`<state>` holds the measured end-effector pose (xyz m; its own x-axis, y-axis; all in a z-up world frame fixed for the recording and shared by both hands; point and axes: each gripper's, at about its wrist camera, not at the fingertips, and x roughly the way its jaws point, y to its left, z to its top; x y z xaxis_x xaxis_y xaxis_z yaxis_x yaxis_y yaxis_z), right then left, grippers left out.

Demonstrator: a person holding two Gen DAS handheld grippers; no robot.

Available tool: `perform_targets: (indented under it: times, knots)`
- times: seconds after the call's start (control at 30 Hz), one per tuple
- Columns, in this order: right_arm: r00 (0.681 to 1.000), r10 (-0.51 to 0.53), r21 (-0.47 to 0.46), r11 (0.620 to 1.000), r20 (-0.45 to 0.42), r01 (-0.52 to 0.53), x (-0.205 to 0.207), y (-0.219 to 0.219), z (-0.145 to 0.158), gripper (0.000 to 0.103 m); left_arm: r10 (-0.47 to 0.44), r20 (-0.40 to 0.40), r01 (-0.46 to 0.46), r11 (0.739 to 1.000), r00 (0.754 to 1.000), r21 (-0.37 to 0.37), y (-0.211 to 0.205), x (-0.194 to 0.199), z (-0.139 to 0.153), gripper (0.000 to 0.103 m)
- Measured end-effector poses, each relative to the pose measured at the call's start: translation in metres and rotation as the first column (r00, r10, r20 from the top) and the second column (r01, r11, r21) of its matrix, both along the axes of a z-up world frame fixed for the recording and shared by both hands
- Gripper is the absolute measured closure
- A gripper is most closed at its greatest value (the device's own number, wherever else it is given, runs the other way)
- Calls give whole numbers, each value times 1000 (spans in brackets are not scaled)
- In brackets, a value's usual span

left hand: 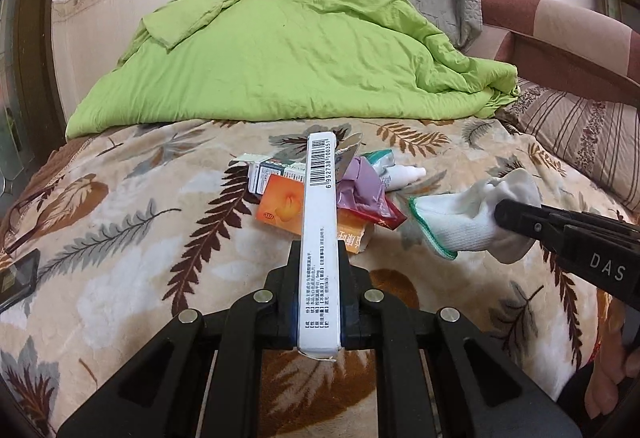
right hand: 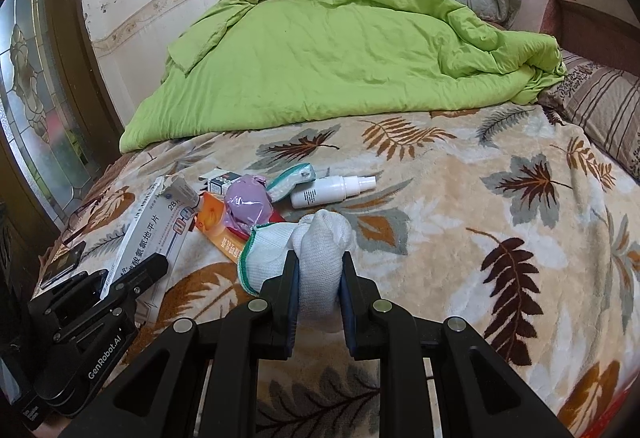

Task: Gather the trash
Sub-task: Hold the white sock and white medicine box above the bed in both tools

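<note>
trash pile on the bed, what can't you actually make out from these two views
- Orange box: left wrist view, the white box held in the left claw crosses it; right wrist view, the purple bag covers part.
- White spray bottle: label print too small; left wrist view shows only its tip behind the purple bag.
- White glove in the right claw: its fingers stay bunched out of sight.
- Dark flat object: cut by the left edge.

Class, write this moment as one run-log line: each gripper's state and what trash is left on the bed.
left gripper: shut on white medicine box | right gripper: shut on white glove | remaining on blanket: spray bottle, orange box, purple wrapper
</note>
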<state>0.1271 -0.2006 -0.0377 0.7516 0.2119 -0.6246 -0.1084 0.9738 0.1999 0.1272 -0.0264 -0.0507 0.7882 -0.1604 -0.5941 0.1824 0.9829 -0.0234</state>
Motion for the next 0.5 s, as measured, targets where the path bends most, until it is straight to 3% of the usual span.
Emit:
perform_targets:
  times: [0.5]
  knots:
    - [1000, -12, -49, 999, 12, 13, -1, 3, 1, 83, -5, -1, 5, 1000, 1000, 7, 2, 1, -3, 91]
